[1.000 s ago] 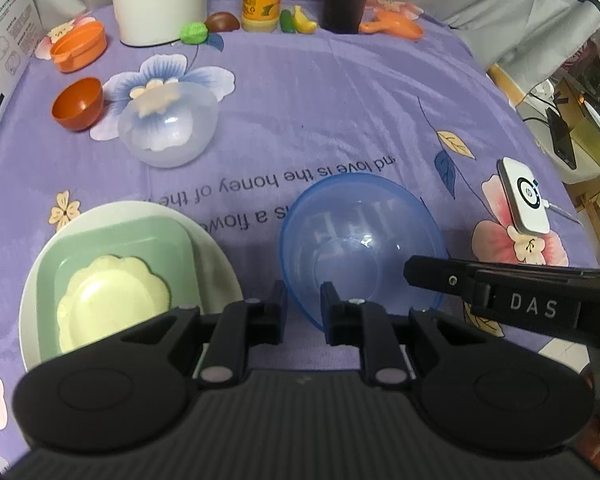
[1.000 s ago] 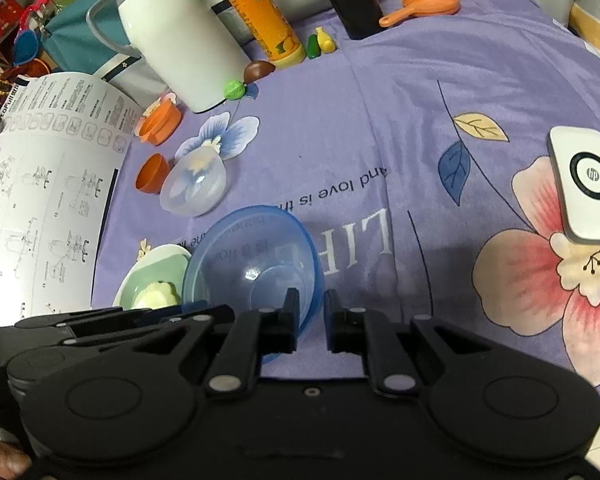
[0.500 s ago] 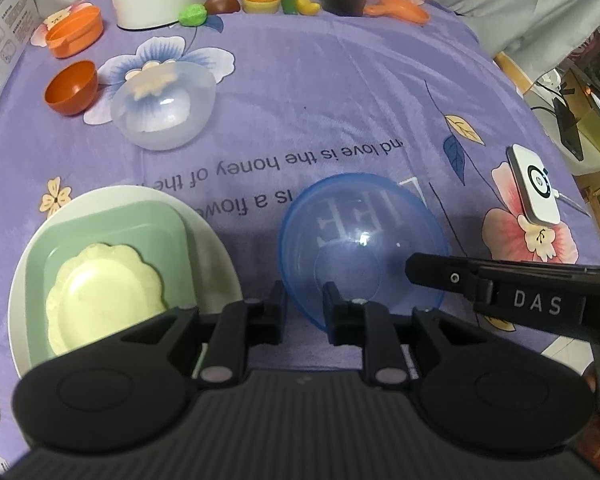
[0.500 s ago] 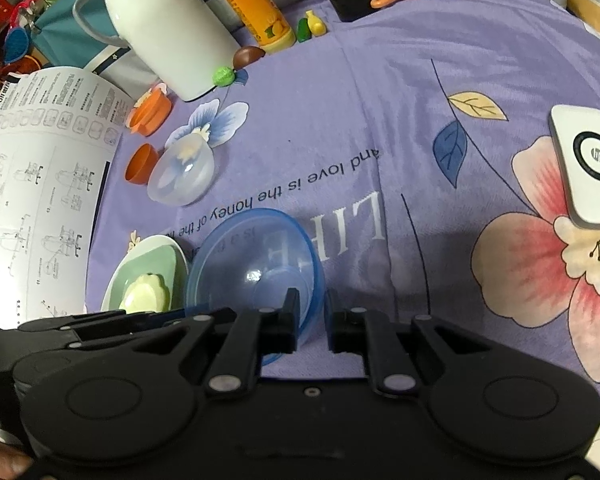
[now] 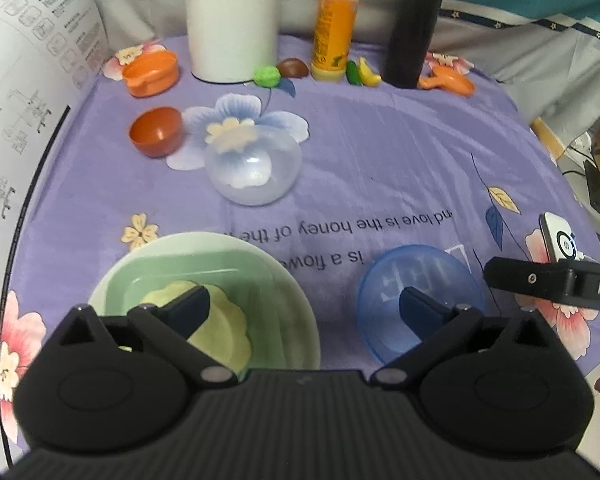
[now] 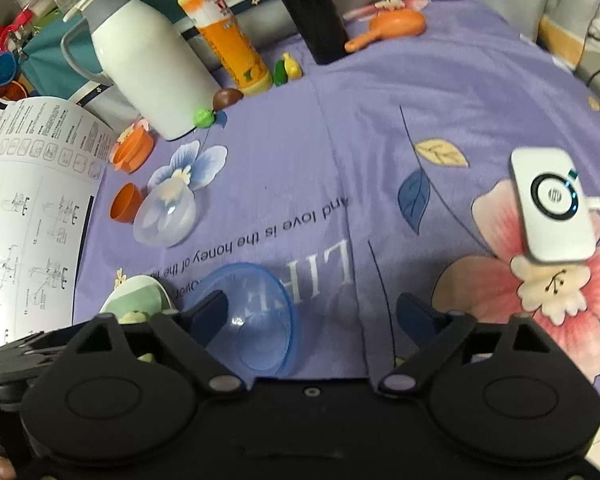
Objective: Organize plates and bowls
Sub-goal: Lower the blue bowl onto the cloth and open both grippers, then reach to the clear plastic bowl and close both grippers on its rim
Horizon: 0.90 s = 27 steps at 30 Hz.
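A purple flowered cloth (image 5: 380,152) covered the worktop, printed with upside-down lettering, and clutter lined its far edge: a white jug (image 6: 148,76), an orange bottle (image 6: 224,36), a dark post (image 5: 414,24) and small toy foods. An instruction sheet (image 6: 24,208) curled up along the left side, and a white charger (image 6: 552,204) lay on a pink flower at the right.

I had both grippers pointing steeply down at the near edge. My left gripper (image 5: 304,304) had just been opening and stood spread wide, one finger over the plates and the other over the blue bowl (image 5: 420,300), clamping nothing. My right gripper (image 6: 312,312) had likewise just been opening; its jaws were wide apart, the left finger over the blue bowl's near rim and the right finger over bare cloth. The bowl sat free on the cloth, upright.

Just left of it lay the stack: a white plate (image 5: 296,300) carrying a green square dish (image 5: 236,276), with a pale yellow scalloped dish (image 5: 228,332) on top. Farther back a clear bowl (image 5: 254,168) rested tilted on a blue printed flower, with a small orange bowl (image 5: 156,132) just to its left and an orange tub (image 5: 152,72) beyond that. An orange toy pan (image 6: 388,26) lay near the post. The tip of my right gripper showed at the left camera's right edge.
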Available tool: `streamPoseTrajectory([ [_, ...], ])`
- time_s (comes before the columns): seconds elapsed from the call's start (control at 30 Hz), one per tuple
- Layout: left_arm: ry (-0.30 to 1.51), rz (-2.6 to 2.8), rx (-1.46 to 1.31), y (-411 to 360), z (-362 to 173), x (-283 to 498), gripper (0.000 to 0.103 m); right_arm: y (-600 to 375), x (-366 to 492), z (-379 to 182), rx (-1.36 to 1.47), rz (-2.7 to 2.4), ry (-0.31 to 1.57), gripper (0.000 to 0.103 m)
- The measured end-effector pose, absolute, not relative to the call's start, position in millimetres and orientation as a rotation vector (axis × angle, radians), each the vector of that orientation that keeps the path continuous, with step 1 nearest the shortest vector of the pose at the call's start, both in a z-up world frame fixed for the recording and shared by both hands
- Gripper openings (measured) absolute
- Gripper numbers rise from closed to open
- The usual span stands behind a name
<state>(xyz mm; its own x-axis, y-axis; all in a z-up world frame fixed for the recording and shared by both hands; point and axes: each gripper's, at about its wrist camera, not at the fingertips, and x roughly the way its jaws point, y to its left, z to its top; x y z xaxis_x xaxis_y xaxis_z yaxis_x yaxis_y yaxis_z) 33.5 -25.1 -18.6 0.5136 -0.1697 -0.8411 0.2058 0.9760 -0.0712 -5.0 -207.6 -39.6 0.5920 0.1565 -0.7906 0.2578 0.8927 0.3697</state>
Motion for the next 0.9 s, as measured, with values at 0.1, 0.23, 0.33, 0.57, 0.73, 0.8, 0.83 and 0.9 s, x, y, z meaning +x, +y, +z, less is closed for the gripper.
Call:
streamPoseTrajectory([
  [0.1, 1.003, -0.232, 0.027, -20, -17, 33, 0.103, -207, -6, -36, 0.466, -0.067, 0.942, 0.102],
  [0.23, 1.007, -0.240, 0.019, -17, -19, 33, 0.103, -205, -4, -34, 0.461, -0.070, 0.950, 0.103],
  [0.33, 1.006, -0.242, 0.013, -13, -21, 34, 0.103, -202, -3, -32, 0.448, -0.072, 0.953, 0.103],
  [0.57, 0.995, -0.189, -0.013, 15, -25, 47, 0.103, -190, 10, -24, 0.413, -0.053, 0.955, 0.103],
  [0.73, 0.976, -0.132, -0.049, 40, -26, 68, 0.103, -175, 33, -17, 0.395, -0.021, 0.953, 0.103],
  [0.8, 0.969, -0.112, -0.065, 50, -27, 79, 0.103, -169, 45, -16, 0.391, -0.012, 0.951, 0.103],
  [0.83, 0.968, -0.105, -0.071, 54, -28, 85, 0.103, -165, 52, -15, 0.389, -0.007, 0.953, 0.103],
  [0.9, 0.970, -0.089, -0.077, 59, -31, 98, 0.103, -157, 65, -15, 0.390, 0.006, 0.959, 0.103],
])
